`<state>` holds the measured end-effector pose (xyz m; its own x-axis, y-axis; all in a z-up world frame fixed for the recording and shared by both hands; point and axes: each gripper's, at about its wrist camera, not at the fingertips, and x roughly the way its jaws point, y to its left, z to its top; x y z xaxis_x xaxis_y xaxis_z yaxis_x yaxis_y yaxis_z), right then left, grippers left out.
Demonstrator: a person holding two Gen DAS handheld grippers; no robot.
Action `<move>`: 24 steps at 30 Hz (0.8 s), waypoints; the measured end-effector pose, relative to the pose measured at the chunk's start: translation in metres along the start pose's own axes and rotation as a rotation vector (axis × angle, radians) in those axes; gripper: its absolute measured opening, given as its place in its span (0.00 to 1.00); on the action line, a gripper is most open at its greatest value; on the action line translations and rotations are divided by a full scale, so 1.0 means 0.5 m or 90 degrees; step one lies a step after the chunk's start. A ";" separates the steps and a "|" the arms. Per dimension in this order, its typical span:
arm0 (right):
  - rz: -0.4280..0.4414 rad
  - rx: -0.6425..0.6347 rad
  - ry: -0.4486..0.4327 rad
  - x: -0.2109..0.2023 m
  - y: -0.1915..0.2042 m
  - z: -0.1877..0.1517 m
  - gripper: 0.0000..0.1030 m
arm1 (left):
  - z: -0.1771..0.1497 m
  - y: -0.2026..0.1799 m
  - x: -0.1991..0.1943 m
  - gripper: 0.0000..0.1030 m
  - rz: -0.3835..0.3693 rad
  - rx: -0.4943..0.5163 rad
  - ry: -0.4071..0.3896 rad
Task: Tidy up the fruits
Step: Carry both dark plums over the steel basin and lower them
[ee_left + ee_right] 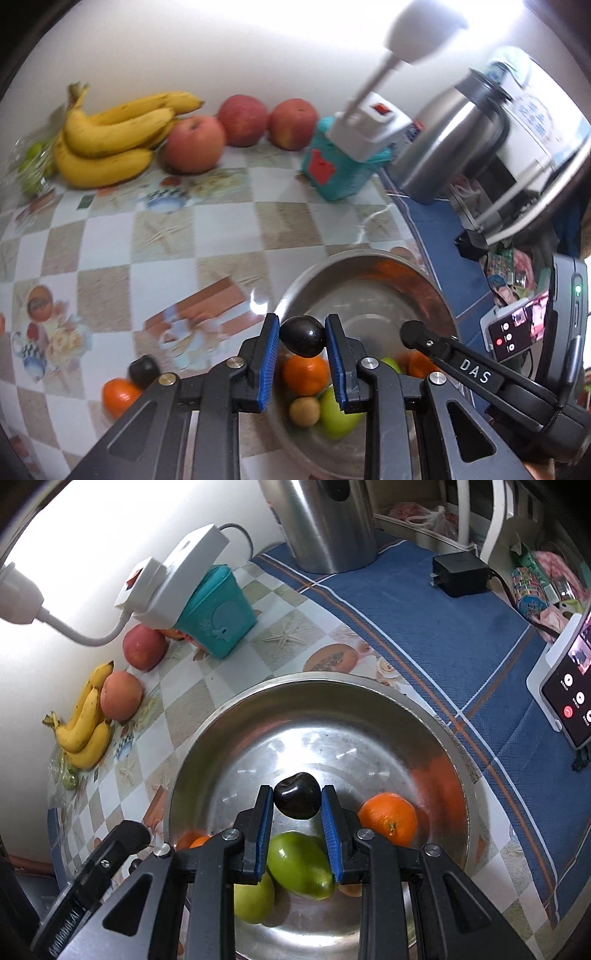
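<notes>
Left claw: my left gripper (302,339) is clamped on a small dark round plum (302,336), blue pads pressing both its sides

Right claw: my right gripper (297,799) pinches a second dark glossy plum (296,800) the same way; I also see this claw's black finger at the right of the left wrist view

Beneath the claws: both plums hang over the round stainless steel bowl (369,694), which sits on the near part of the table

In the bowl: I see two green oval fruits (301,864), a bright orange mandarin (388,818) to their right, another orange one at the left wall, and a small tan round fruit (304,411)

Beside the bowl: to its left on the checked patterned tablecloth (110,240) lie one more dark plum (143,370) and an orange mandarin (120,395), touching each other

Far side: a bunch of yellow bananas (110,138) and three red-yellow apples (195,144) lie along the white wall, with a teal plastic box (340,170) to their right

Far right: a steel kettle (328,520) stands on the blue striped cloth (443,627)
</notes>
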<state>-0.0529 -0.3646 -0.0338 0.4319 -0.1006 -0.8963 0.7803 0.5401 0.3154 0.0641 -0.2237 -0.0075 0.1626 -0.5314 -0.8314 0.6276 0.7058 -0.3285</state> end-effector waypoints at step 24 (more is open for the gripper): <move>-0.029 0.015 0.017 0.035 -0.020 0.000 0.27 | -0.022 -0.024 0.087 0.27 -0.002 0.032 0.015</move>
<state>-0.0532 -0.3717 -0.0527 0.3834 -0.1027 -0.9178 0.8096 0.5156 0.2805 0.0550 -0.2501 -0.0444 0.1425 -0.5223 -0.8408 0.6652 0.6795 -0.3094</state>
